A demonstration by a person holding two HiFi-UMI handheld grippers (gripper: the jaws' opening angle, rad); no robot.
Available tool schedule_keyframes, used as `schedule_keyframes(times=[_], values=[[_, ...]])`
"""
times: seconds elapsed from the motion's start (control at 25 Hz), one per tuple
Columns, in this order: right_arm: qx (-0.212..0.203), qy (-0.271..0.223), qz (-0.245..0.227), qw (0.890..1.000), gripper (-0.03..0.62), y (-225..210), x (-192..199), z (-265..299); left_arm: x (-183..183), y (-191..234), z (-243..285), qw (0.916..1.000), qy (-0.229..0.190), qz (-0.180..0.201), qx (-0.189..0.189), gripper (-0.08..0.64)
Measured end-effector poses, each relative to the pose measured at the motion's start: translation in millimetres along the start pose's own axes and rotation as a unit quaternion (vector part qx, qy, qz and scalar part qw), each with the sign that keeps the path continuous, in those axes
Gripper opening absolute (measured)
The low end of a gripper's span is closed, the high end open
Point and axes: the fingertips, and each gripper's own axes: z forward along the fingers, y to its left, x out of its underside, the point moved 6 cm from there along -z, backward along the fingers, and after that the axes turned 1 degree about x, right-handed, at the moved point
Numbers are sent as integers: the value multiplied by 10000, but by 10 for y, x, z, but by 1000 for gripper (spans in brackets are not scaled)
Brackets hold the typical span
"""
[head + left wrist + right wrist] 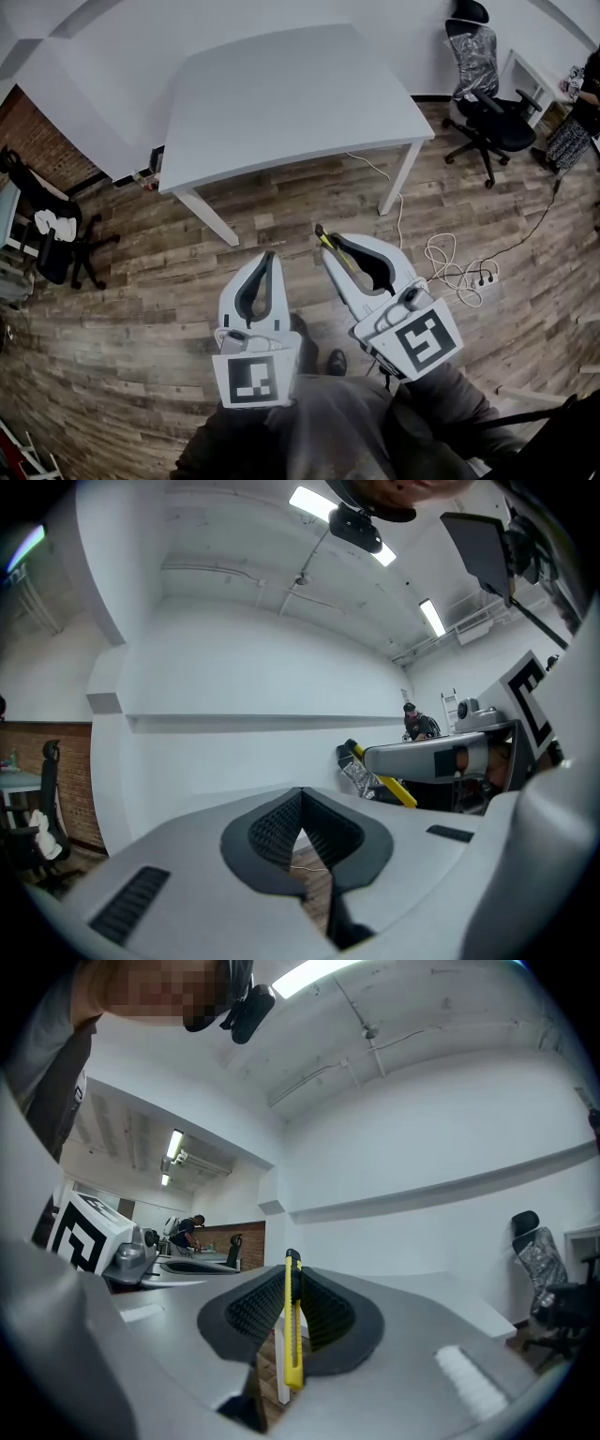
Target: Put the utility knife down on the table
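Gripping the knife (293, 1335) in my right gripper (322, 232), fingers clamped on it, over the floor (141, 300) before the worktop (281, 94). My left gripper (271, 254) fingers closed, empty.

open table (281, 94) ahead, chair (495, 124) well aside

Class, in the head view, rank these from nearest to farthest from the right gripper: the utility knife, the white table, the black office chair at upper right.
1. Utility knife: clamped in the right gripper.
2. White table: ahead, slightly left.
3. Black office chair: beyond the table's right corner.
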Motion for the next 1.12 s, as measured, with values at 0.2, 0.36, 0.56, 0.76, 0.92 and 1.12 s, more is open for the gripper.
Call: schedule_keyframes(times=[0.2,0.36,0.56,0.76,0.92,1.12], values=[[22,137,12,9999,51,-222,111,400,106,260,406,9999,91,-110,66,0],[1,205,21,9998,52,-370,160,803,138,535,761,9997,124,-153,125,0],[7,232,2,9997,52,-469,190,1313,182,942,1069,9997,99,-186,140,0],[52,284,-35,9996,52,-504,191,1696,196,1275,1310,9996,99,-203,194,0],[93,304,-94,9995,51,-596,173,1879,189,1406,1476,9995,91,-173,241,0],[166,159,-249,9994,51,-843,91,2113,100,1523,1792,9997,26,7,258,0]])
